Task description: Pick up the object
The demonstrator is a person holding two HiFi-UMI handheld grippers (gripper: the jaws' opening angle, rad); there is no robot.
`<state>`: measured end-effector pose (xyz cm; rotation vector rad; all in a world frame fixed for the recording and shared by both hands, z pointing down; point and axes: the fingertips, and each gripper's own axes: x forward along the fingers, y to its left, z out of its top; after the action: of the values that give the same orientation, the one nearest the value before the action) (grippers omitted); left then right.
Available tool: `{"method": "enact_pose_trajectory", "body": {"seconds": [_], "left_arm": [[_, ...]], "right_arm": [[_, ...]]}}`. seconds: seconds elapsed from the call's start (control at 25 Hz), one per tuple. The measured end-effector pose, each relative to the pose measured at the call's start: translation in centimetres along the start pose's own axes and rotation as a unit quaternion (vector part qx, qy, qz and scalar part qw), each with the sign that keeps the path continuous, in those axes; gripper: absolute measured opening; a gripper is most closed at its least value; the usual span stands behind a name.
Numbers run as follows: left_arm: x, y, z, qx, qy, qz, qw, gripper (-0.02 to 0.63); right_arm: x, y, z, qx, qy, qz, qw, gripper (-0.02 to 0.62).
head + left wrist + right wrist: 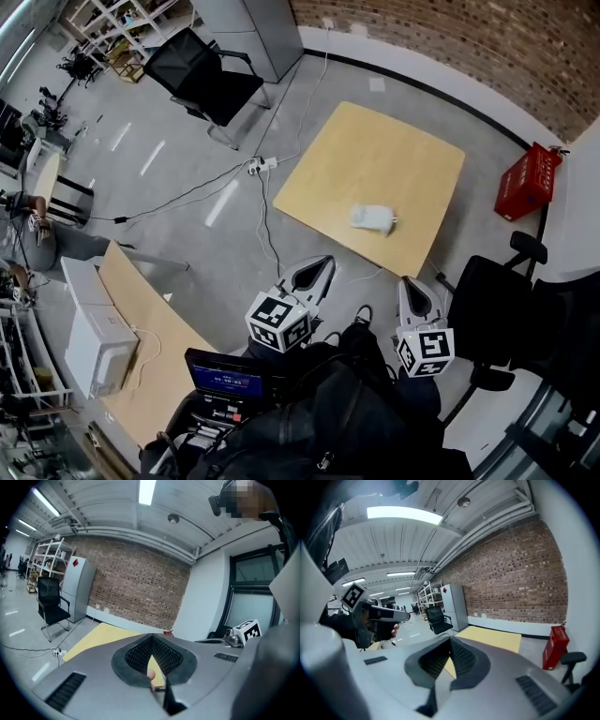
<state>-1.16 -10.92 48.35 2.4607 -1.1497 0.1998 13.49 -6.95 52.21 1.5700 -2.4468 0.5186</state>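
Observation:
The object, a small white rounded thing, lies near the front edge of a square wooden table. Both grippers hang short of that edge, close to the person's body. My left gripper points at the table's near left corner, and my right gripper sits just below the near edge. In the left gripper view the left gripper has its jaws meeting at the tip with nothing held. The right gripper looks the same in its own view. The yellow table top shows beyond the jaws.
A black office chair stands far left of the table, another at the near right. A red crate sits by the right wall. Cables and a power strip cross the floor. A second desk with a white box lies near left.

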Motion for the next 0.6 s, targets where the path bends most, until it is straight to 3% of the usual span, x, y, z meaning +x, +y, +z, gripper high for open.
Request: {"method": "enact_pose_trajectory", "body": {"seconds": [0.36, 0.6], "left_arm": [[3.0, 1.6, -2.0, -0.003, 0.029, 0.038, 0.9989, -0.002], [4.2, 2.4, -3.4, -0.025, 0.045, 0.049, 0.9975, -0.002]], "right_arm": [[4.8, -3.3, -1.6, -0.040, 0.044, 0.041, 0.997, 0.005], [8.1, -5.3, -5.0, -0.082, 0.092, 0.054, 0.991, 0.005]]}}
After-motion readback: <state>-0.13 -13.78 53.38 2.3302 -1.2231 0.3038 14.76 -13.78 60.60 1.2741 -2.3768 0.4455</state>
